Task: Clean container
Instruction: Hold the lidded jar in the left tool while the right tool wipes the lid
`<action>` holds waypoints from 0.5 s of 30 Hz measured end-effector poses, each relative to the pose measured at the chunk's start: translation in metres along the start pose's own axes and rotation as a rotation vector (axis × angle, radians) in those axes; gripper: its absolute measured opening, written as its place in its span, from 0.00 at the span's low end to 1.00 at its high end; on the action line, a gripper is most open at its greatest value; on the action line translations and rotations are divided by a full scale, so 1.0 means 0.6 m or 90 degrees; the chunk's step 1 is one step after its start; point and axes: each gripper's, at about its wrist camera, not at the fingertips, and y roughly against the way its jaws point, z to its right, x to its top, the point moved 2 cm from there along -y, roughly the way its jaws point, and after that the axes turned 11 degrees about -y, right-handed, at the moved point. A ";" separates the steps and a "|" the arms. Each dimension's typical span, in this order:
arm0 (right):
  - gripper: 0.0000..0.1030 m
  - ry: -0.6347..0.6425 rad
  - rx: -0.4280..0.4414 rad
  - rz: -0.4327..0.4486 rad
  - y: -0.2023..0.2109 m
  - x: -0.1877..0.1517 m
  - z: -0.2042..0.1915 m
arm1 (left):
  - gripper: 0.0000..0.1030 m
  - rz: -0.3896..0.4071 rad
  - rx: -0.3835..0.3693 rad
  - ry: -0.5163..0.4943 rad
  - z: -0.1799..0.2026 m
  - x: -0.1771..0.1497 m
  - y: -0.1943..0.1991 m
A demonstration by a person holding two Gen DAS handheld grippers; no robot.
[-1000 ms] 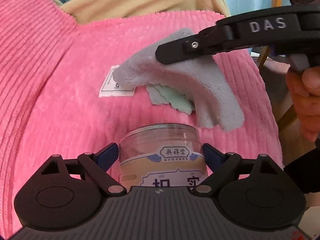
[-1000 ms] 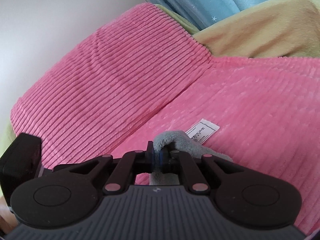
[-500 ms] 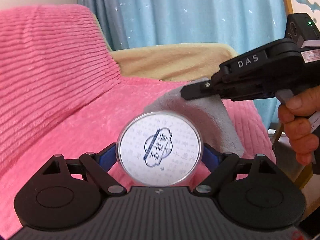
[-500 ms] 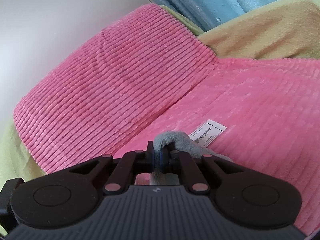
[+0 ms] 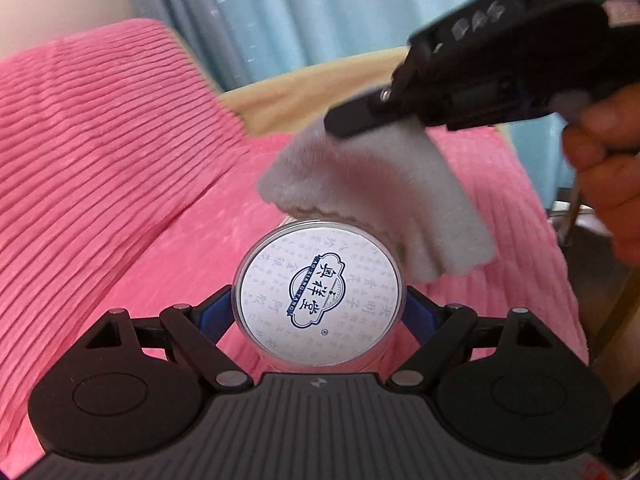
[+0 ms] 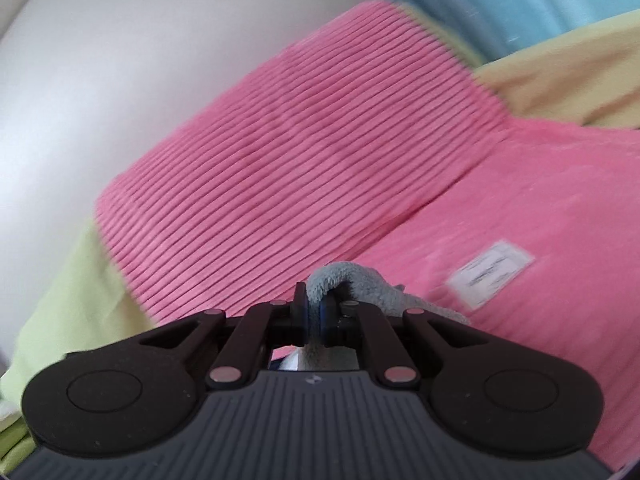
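Nearest the left wrist camera, the left tongs (image 5: 318, 304) grasp the round container (image 5: 318, 288) by its sides, blue pads pressed against it; their jaws have just been closing further on it. A second ago the container stood upright between them on the pink blanket (image 5: 120, 200); now it is lifted and tipped so its printed lid faces the camera.

Just beyond its upper right rim hangs the grey cloth (image 5: 384, 196), clenched in the right tongs (image 5: 340, 124), which a hand (image 5: 604, 168) carries in from the right. The cloth has come closer and now touches, or nearly touches, the lid's edge; blur hides which. In the right wrist view the same tongs pinch a fold of the cloth.

Farther back lie a yellow cover (image 5: 312, 92) and blue curtain (image 5: 280, 12). Wiping, I judge, is about to begin.
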 end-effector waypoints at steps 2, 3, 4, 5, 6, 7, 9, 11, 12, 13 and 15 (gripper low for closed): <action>0.04 0.017 0.012 -0.034 -0.010 -0.010 -0.011 | 0.83 0.008 0.011 0.020 0.002 -0.010 0.005; 0.04 0.028 0.002 -0.048 -0.017 -0.015 -0.013 | 0.83 0.015 0.013 0.024 0.003 -0.013 0.005; 0.04 0.042 -0.013 -0.061 -0.024 -0.019 -0.013 | 0.83 0.022 0.015 0.026 0.004 -0.015 0.003; 0.04 0.051 -0.028 -0.069 -0.030 -0.023 -0.013 | 0.83 0.033 0.016 0.028 0.007 -0.018 0.001; 0.04 0.058 -0.050 -0.077 -0.037 -0.026 -0.008 | 0.83 0.048 0.018 0.032 0.008 -0.024 -0.002; 0.04 0.061 -0.071 -0.087 -0.043 -0.029 -0.003 | 0.83 0.063 0.017 0.038 0.007 -0.030 -0.008; 0.04 0.060 -0.082 -0.092 -0.049 -0.032 0.005 | 0.83 0.082 0.009 0.055 0.001 -0.036 -0.021; 0.04 0.044 -0.079 -0.104 -0.053 -0.028 0.009 | 0.83 0.094 0.001 0.068 -0.005 -0.040 -0.033; 0.04 0.033 -0.074 -0.115 -0.053 -0.026 0.010 | 0.83 0.095 0.000 0.068 -0.014 -0.035 -0.040; 0.04 0.024 -0.065 -0.127 -0.054 -0.027 0.010 | 0.83 0.094 -0.002 0.069 -0.016 -0.034 -0.041; 0.04 -0.018 -0.028 -0.150 -0.059 -0.032 0.015 | 0.83 0.090 -0.008 0.070 -0.018 -0.033 -0.040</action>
